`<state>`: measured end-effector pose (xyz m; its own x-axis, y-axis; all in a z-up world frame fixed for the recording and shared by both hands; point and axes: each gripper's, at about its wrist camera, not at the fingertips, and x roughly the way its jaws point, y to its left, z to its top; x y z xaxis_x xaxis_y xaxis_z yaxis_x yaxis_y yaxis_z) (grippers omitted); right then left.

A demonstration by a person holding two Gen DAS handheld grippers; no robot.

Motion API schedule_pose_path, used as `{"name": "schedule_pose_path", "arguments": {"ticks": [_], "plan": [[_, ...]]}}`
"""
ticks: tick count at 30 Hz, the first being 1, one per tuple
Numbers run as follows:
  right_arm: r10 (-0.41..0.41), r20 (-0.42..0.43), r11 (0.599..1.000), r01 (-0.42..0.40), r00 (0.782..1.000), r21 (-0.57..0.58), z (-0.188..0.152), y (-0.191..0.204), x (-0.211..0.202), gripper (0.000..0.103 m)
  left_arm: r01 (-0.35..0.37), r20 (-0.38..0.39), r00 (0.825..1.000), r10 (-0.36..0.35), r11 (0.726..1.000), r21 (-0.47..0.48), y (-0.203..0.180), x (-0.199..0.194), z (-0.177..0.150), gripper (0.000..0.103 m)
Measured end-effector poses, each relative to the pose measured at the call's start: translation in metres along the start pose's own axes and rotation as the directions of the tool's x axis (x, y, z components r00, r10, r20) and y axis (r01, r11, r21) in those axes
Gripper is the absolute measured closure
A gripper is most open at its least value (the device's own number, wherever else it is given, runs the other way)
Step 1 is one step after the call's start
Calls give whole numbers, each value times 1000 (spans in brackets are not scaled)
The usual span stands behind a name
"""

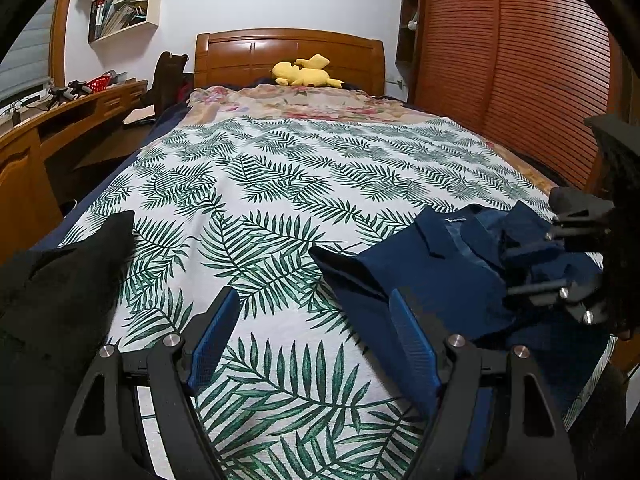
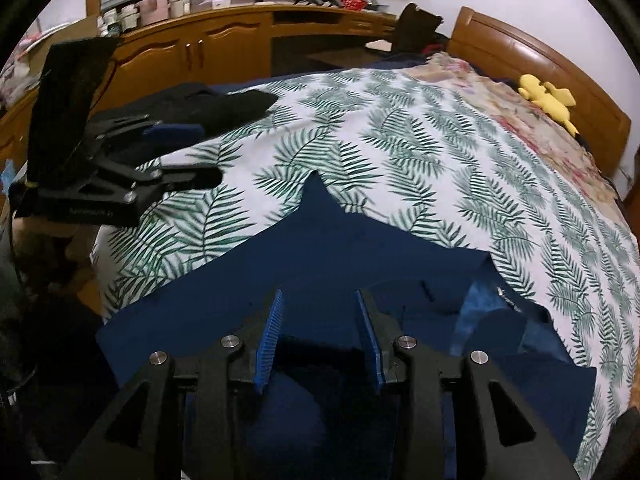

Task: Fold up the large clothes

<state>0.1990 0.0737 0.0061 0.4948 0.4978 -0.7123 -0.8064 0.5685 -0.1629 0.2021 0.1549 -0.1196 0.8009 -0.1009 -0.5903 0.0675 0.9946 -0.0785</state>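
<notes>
While both claws gape, navy shirt (image 2: 320, 248) hugs bed's edge.

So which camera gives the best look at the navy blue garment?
The right wrist view: the navy blue garment fills the foreground, spread across the leaf-print bedcover. The left wrist view shows it only at the right, partly behind a gripper finger.

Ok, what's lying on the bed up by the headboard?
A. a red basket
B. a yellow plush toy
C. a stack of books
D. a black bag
B: a yellow plush toy lies on the floral cover just below the wooden headboard.
</notes>
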Motion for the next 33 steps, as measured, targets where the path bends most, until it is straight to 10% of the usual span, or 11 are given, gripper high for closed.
{"name": "schedule_pose_path", "arguments": {"ticks": [27,30,33], "plan": [[-77,-154,986,52,985,-159,-2,16,11,58,3,-26,1000,-3,1000,21,-7,7,-2,25],[-93,-165,986,68,982,-151,1,3,22,89,5,-25,1000,-4,1000,22,-7,7,-2,25],[-159,-135,980,140,978,-142,12,-15,28,96,7,-19,1000,-7,1000,23,-8,7,-1,25]]}}
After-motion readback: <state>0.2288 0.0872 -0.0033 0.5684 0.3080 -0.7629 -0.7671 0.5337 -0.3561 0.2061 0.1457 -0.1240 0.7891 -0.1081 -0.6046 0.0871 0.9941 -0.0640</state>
